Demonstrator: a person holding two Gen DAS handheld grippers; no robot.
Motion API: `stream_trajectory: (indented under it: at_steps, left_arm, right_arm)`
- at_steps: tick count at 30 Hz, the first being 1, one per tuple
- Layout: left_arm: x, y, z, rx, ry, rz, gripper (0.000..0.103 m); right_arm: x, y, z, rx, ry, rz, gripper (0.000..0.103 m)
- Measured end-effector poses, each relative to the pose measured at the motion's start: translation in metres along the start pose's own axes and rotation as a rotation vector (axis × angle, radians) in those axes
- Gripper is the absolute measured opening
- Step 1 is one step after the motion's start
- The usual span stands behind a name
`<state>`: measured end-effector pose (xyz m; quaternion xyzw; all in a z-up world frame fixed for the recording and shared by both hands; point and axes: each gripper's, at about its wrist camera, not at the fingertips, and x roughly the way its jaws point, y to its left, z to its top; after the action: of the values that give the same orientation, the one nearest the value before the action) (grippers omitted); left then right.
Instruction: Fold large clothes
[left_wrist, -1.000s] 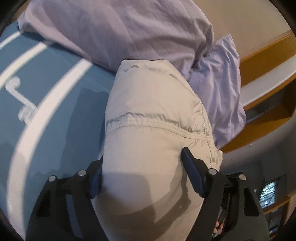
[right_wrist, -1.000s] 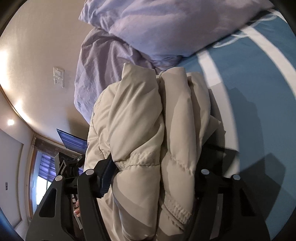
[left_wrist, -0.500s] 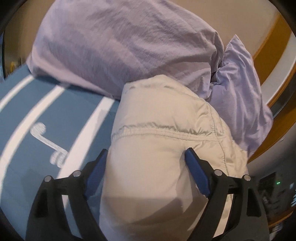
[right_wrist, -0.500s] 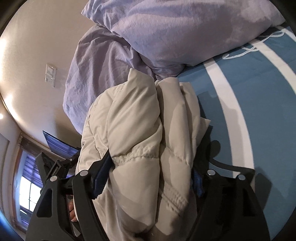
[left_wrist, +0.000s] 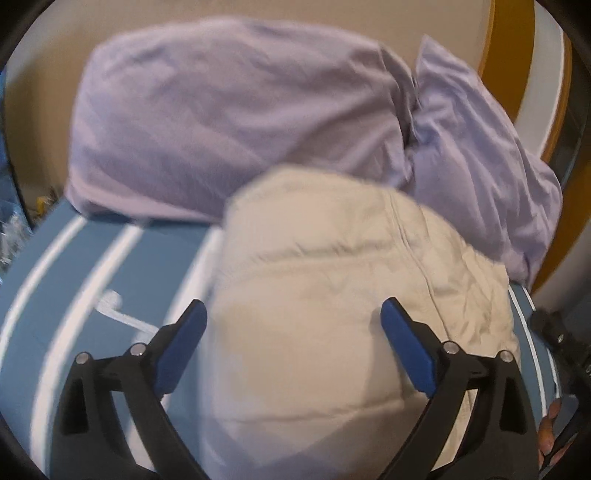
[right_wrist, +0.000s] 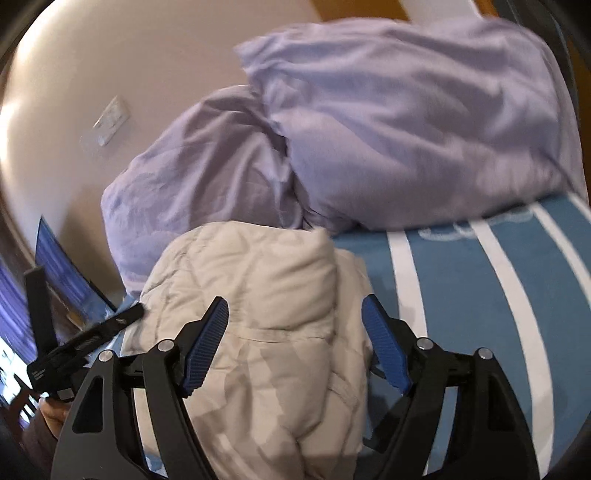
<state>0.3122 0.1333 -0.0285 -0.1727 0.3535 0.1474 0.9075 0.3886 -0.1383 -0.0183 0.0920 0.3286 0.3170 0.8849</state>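
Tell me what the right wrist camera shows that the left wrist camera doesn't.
Only the right wrist view shows a wall switch plate, a bluish screen at the left edge, and the folded beige puffer jacket from its layered side.

Only the left wrist view shows the orange wooden frame at upper right and the jacket's smooth rounded side.

Both show the jacket lying on the blue striped bedspread before two lilac pillows, each tool, left and right, straddling it, pads clear of the fabric. The left's jaws are opening; the right's are closing.
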Motion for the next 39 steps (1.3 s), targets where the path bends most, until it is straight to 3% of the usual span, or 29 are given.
stream_trajectory:
  at_steps: [3,6,14,16,19,25,29,32,39]
  left_arm:
    - [0.005,-0.007,-0.009,0.034,-0.014,0.020,0.095]
    - [0.004,-0.006,-0.010,0.036,-0.008,0.011,0.095]
    - [-0.022,-0.001,-0.024,0.022,-0.019,-0.016,0.096]
    - [-0.036,0.000,-0.032,0.039,-0.028,-0.001,0.099]
    - [-0.059,0.001,-0.048,0.087,-0.040,0.057,0.101]
    - [-0.102,0.009,-0.091,0.106,-0.032,0.099,0.101]
    - [-0.130,0.013,-0.125,0.070,-0.025,0.080,0.101]
    - [-0.143,0.013,-0.146,0.046,-0.012,0.048,0.101]
    - [-0.161,0.004,-0.170,0.057,0.040,0.078,0.101]
  right_arm:
    - [0.010,0.021,-0.007,-0.117,0.012,-0.035,0.060]
    - [0.035,0.027,-0.021,-0.172,0.097,-0.098,0.055]
    - [0.041,0.015,-0.031,-0.115,0.148,-0.122,0.055]
    - [0.025,0.022,-0.035,-0.133,0.126,-0.144,0.060]
    - [0.000,0.031,-0.043,-0.150,0.100,-0.172,0.099]
    - [-0.042,0.044,-0.066,-0.147,0.130,-0.161,0.102]
    - [-0.069,0.051,-0.087,-0.127,0.154,-0.123,0.102]
    - [-0.091,0.062,-0.101,-0.142,0.151,-0.142,0.102]
    - [-0.126,0.070,-0.118,-0.115,0.143,-0.147,0.102]
